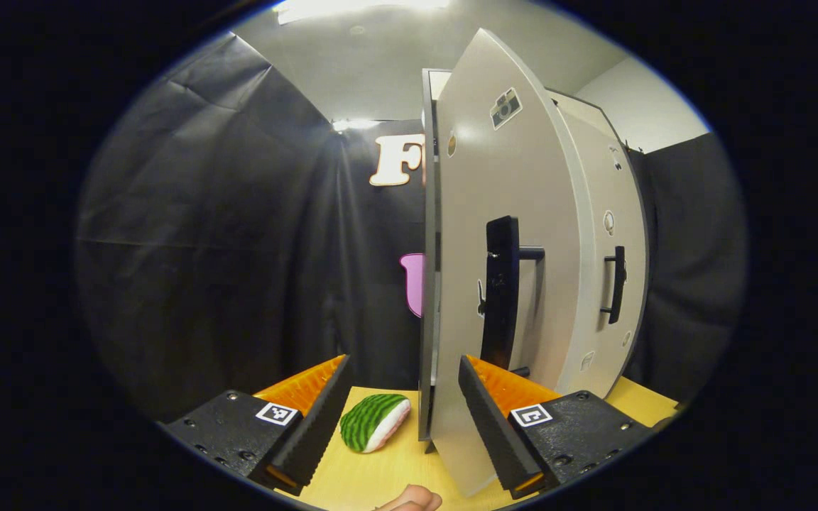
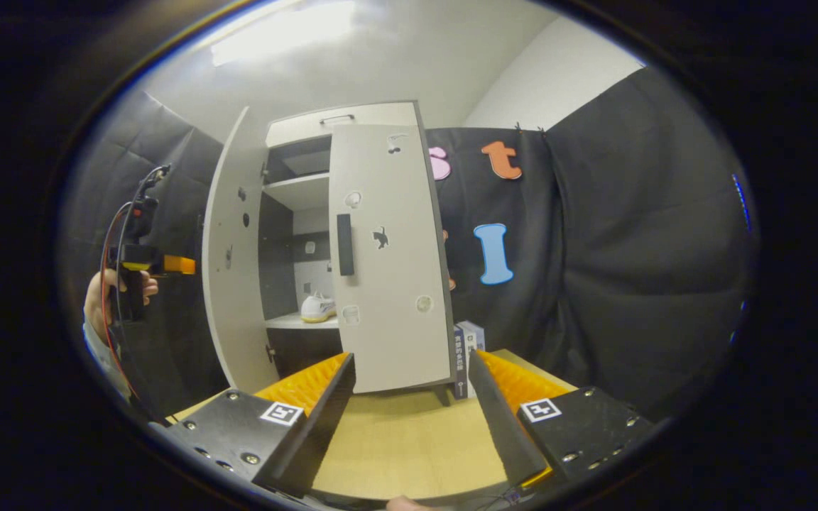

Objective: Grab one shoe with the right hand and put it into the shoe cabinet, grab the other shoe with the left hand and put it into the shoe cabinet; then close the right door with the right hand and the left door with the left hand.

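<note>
Left gripper [image 1: 402, 419] gapes empty, left door [image 1: 501, 284] at 1 o'clock ajar; right gripper [image 2: 412, 419] open, right door [image 2: 388, 262] shut, shoe [image 2: 318, 307] inside at 11 o'clock

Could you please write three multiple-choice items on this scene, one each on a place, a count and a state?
1. Where is the shoe?
A. on the table
B. on a cabinet shelf
C. in the right gripper

2. How many door handles show in the left gripper view?
A. one
B. two
C. four

3. How stands the left door?
A. open
B. shut
C. taken off

Key: 1 B, it rests on the shelf inside the cabinet. 2 B, one handle on the near door, another handle on the far door. 3 A, it swings out and the inside shows.
</note>
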